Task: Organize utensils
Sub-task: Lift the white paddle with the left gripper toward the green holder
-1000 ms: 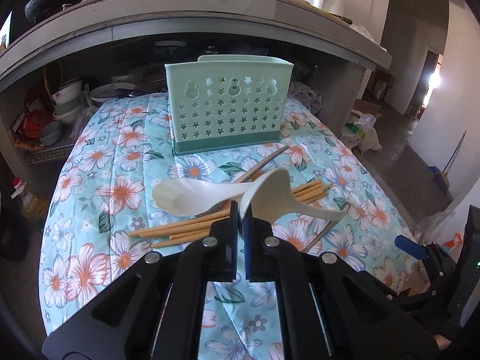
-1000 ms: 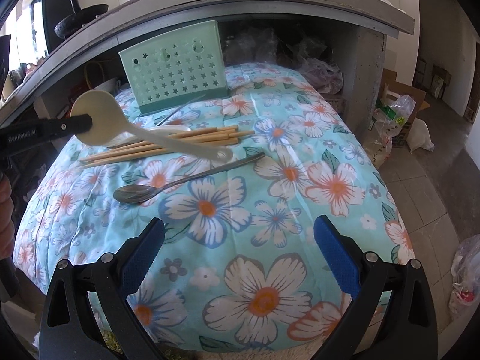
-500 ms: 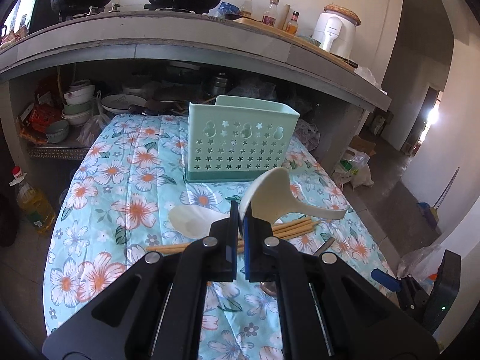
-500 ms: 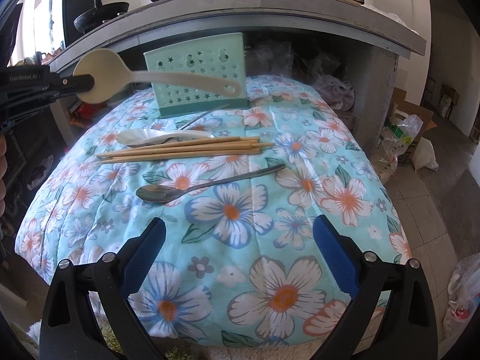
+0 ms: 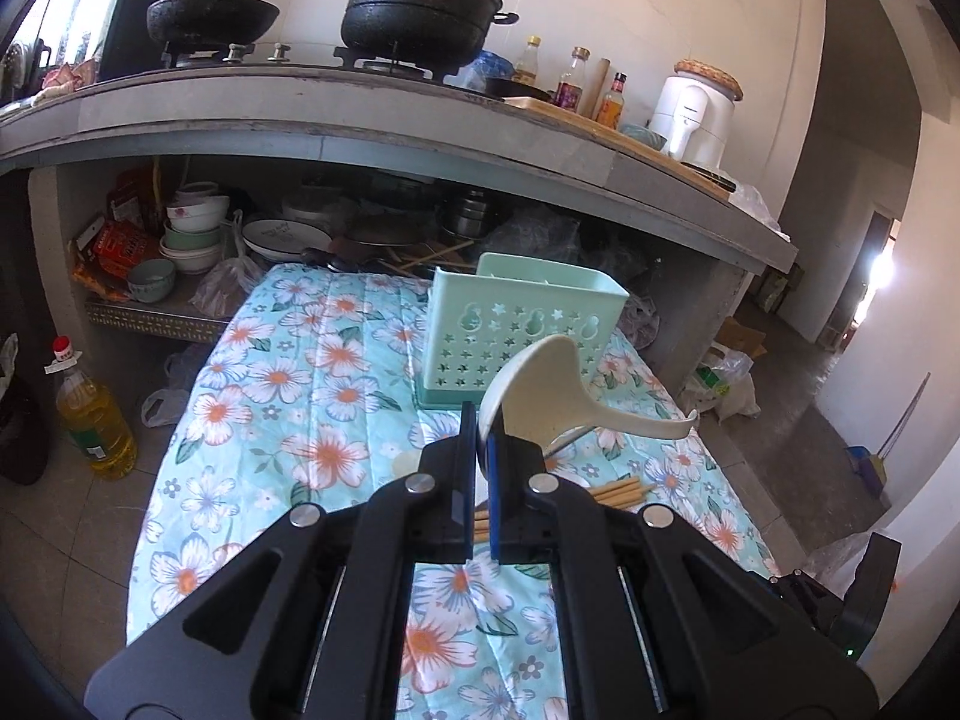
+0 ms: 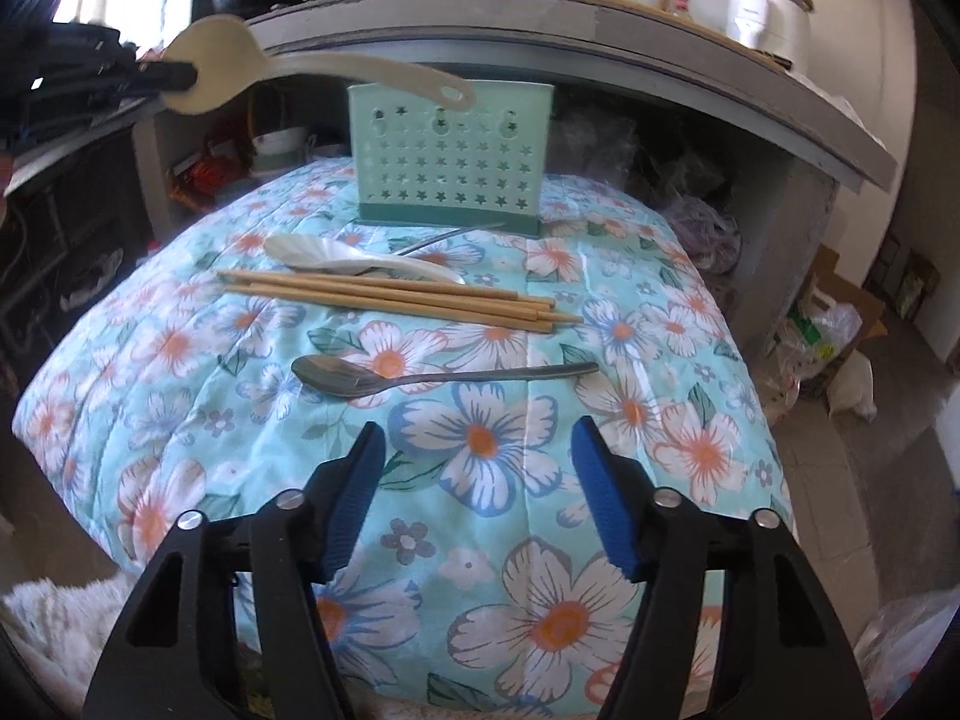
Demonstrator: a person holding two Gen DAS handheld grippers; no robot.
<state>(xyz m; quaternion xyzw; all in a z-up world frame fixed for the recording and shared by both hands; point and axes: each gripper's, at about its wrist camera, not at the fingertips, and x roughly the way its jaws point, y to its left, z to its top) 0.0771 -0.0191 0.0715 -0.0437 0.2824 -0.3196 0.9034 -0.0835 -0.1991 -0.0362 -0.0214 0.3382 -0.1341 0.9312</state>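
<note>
Left gripper (image 5: 478,450) clamps the ladle (image 5: 540,387) bowl, handle pointing 3 o'clock, above the tabletop (image 6: 180,360). Right gripper (image 6: 480,498) is wide open, holding nothing.

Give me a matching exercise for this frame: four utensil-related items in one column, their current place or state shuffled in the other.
Items:
1. cream ladle
2. metal spoon
3. chopsticks
4. green holder

States:
A. bundled flat on the cloth, behind the metal spoon
B. upright at the far end of the table
C. held up off the table by its bowl, in the left gripper
D. lying alone on the cloth, nearest the open right gripper

Pairs: 1-C, 2-D, 3-A, 4-B
</note>
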